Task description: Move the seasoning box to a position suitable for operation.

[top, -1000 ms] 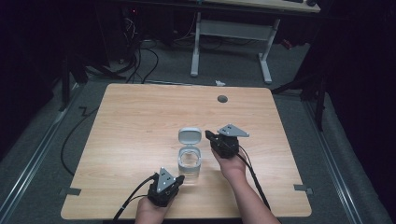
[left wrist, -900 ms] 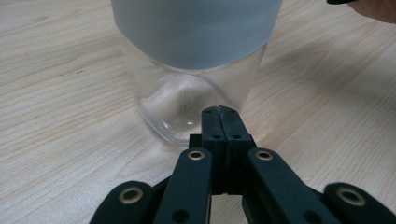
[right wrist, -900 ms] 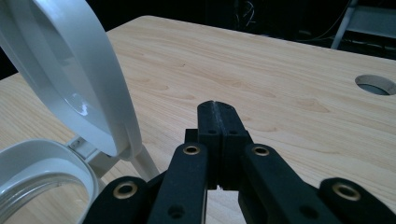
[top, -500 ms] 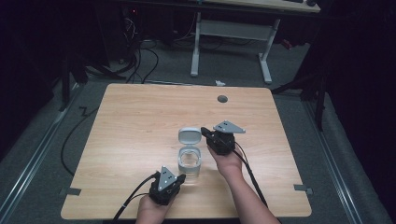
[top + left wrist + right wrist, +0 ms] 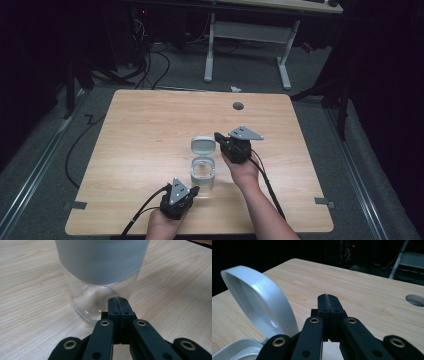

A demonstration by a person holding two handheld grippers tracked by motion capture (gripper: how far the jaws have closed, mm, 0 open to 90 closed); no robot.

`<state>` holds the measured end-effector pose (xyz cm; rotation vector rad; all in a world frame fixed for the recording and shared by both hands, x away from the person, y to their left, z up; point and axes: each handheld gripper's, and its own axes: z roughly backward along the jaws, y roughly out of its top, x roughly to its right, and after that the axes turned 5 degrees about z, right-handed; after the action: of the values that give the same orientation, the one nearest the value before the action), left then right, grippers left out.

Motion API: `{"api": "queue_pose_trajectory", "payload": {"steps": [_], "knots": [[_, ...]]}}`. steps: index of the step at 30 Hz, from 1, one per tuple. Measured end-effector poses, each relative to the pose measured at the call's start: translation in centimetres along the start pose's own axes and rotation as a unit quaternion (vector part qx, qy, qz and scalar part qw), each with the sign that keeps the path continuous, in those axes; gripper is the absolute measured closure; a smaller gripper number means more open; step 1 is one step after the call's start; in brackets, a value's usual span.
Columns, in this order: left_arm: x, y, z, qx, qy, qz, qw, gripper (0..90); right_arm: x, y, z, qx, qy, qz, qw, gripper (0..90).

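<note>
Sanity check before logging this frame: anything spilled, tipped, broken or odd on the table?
Nothing stands out. The clear glass jar with a grey band stands upright on the light wooden table, its hinged grey lid flipped open. No spill shows. The left gripper and right gripper are both shut, holding nothing.

The table (image 5: 150,130) is pale wood-grain, smooth and matt. The jar (image 5: 100,287) is clear glossy plastic or glass with a matt grey band; its open lid (image 5: 259,302) is glossy white plastic.
</note>
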<state>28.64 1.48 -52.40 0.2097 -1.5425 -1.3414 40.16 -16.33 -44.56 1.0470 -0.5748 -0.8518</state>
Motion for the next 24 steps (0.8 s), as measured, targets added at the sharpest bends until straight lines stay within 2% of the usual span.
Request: {"api": "queue_pose_trajectory", "payload": {"steps": [16, 24], "knots": [[0.0, 0.0, 0.0, 0.0, 0.0, -0.002, 1.0, 90.0, -1.6, -0.3, 1.9, 0.018, 0.017, 0.022, 0.9994, 89.9], [0.1, -0.1, -0.1, 0.0, -0.001, -0.002, 1.0, 90.0, -2.6, -1.3, 2.9, 0.023, 0.027, 0.026, 0.999, 89.8]]}}
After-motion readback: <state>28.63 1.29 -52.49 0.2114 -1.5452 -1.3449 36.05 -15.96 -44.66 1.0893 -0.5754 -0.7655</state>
